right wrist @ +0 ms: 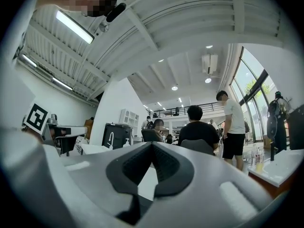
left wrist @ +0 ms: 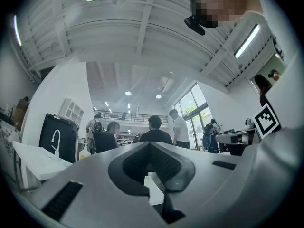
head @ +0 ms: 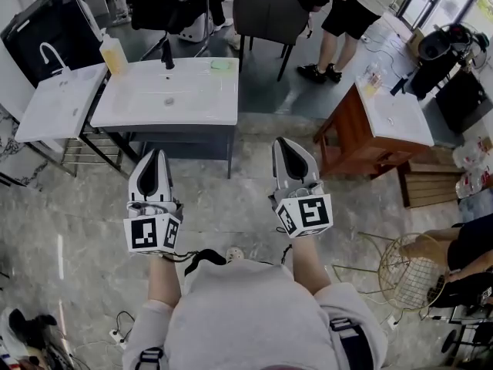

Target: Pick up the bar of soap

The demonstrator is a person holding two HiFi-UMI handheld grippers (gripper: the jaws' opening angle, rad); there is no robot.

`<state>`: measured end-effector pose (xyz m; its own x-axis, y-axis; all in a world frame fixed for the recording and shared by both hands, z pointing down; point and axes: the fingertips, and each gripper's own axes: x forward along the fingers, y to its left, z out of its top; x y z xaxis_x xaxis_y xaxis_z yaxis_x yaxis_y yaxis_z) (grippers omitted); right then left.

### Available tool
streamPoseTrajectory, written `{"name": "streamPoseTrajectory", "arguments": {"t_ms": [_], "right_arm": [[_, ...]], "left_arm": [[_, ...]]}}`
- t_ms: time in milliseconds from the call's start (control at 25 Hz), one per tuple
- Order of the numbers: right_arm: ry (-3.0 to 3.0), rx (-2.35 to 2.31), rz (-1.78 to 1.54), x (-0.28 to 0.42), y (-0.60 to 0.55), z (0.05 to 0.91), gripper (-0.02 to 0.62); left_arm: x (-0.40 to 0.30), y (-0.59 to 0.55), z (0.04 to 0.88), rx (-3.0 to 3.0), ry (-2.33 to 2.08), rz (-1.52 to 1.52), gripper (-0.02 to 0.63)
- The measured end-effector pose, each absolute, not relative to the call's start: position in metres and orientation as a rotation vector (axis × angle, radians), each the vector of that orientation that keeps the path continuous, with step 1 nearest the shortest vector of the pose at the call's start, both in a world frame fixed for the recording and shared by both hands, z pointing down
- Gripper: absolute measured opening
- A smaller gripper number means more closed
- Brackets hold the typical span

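Right, both tools are out in front of the person over a grey marbled floor (head: 69, 206), well short of the white washbasin table (head: 216, 106). The left tool (head: 156, 153) has its jaws pressed together to a point with nothing between them, and its own view confirms it: the dark pads (left wrist: 137, 167) meet at the tip. Same story for the right tool (head: 283, 142), jaws together and empty, its pads (right wrist: 168, 167) touching along the seam. The bar of soap (head: 221, 65), pale green, lies on the table's far right corner, at about one o'clock from the left tool and eleven o'clock from the right, well apart from both. A black faucet (head: 167, 53) stands at twelve o'clock of the bowl, and a bottle of yellowish liquid (head: 113, 54) sits at the table's ten o'clock corner, its label too small to read. A second white basin (head: 54, 106) with a white curved tap (head: 51, 54) lies at nine o'clock. Each tool carries a marker cube (head: 152, 233) with black-and-white square patterns, codes and not letters. At two o'clock a wooden table (head: 350, 141) with a white top holds small items. A person in black shorts (head: 344, 14) stands beyond it, beside a dark chair (head: 266, 15).
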<state>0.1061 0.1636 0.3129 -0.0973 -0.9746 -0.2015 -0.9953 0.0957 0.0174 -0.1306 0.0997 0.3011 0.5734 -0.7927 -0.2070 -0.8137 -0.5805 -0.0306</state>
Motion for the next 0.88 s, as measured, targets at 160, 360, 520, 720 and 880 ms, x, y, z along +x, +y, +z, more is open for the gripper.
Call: {"name": "streamPoseTrajectory", "arguments": {"t_ms": [160,360,520,720,880], "right_arm": [[2.220,-2.001,0.189,0.113,0.137,0.319,0.011],[2.245,-1.993,0.182,0.117,0.104,0.323,0.011],[2.233,-2.012,0.186,0.121,0.070,0.328,0.011],[2.188,-2.051,0.174,0.124,0.009,0.326,0.011],[2.158,-2.078,0.175,0.124,-0.042,0.321,0.011]], "left_arm": [[-0.122,0.077,0.304,-2.674,1.366,0.218,0.008],[-0.110,0.040,0.301,-2.675,1.335,0.232,0.008],[-0.102,0.001,0.305,-2.693,1.305,0.251,0.008],[-0.095,-0.062,0.308,-2.736,1.254,0.245,0.008],[-0.094,-0.116,0.308,-2.766,1.213,0.236,0.008]]}}
